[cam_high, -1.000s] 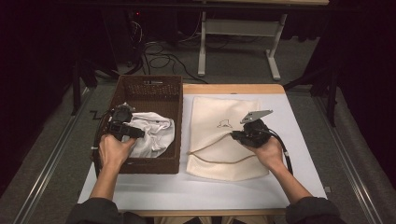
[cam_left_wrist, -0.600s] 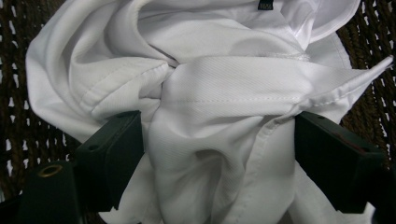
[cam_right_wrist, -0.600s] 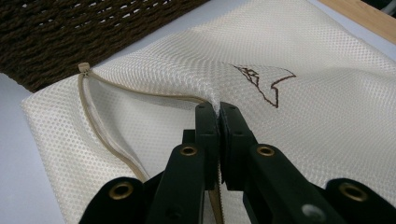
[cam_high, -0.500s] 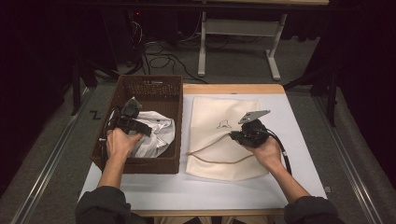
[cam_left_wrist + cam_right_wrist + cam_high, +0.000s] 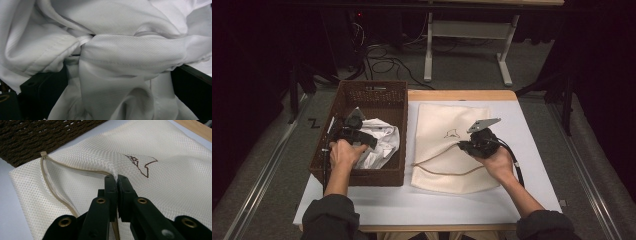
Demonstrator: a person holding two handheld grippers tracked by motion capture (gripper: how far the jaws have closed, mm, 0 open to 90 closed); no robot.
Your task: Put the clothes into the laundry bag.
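A crumpled white cloth (image 5: 381, 142) (image 5: 125, 50) lies in the brown woven basket (image 5: 372, 86) at the left of the table. My left gripper (image 5: 366, 140) (image 5: 117, 82) is pushed down into it. Its jaws have just been opening and stand wide apart, with a fold of the cloth bulging between them. A cream mesh bag (image 5: 444, 125) (image 5: 170, 170) with a small brown logo lies flat to the right of the basket. My right gripper (image 5: 464, 146) (image 5: 117, 181) is shut on the bag's upper layer at its open zipper edge (image 5: 51, 190) and lifts it slightly.
The basket's dark woven wall (image 5: 37, 135) stands close to the bag's left side. A white mat (image 5: 532, 150) covers the table, with bare room to the right of and in front of the bag. Cables and a desk frame (image 5: 462, 30) are on the floor beyond.
My left gripper has moved right and down from the basket's left wall onto the white cloth. The right gripper and the bag have stayed put.
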